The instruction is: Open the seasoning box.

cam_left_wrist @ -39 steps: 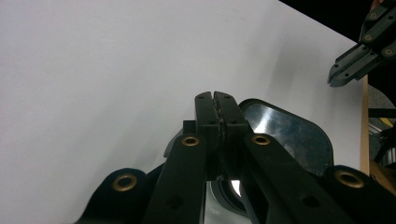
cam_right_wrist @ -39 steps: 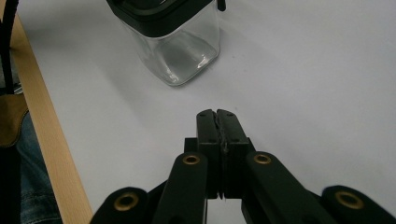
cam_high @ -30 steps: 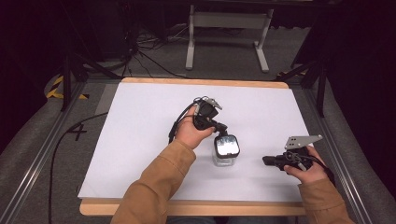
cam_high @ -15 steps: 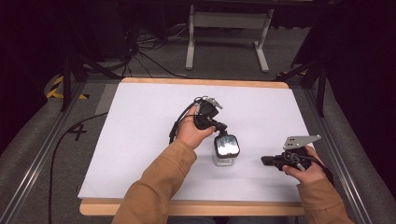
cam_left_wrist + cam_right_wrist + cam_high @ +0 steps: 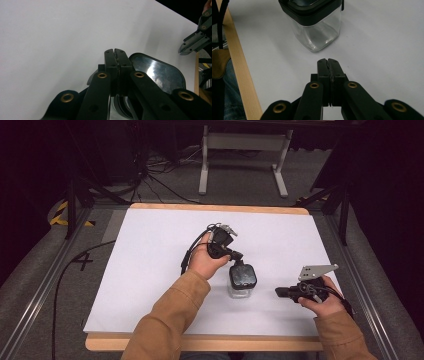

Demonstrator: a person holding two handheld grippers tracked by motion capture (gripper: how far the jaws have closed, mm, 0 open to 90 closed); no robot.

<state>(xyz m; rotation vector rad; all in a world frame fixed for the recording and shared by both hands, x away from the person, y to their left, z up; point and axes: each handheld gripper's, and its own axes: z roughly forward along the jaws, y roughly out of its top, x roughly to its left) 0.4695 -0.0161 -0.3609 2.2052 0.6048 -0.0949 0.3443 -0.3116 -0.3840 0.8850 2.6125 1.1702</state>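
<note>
Clear square glass jar with glossy black lid stands mid-table on the white sheet. Left gripper poised over the lid, jaws pressed together, empty. Right gripper nearby, likewise closed. Jar likely rigid, slick, breakable; grip low on flat walls.

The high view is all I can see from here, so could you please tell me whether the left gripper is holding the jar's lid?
Observer: No. In the left gripper view the left gripper has its jaws pressed together with nothing between them, above the black lid.
Operator: Thank you. Is the right one shut as well?
Observer: Yes. The right gripper has its jaws closed and empty, and it points at the jar.
Operator: Is there anything inside the jar?
Observer: Nothing that I can see through its clear glass wall in the right gripper view.
</note>
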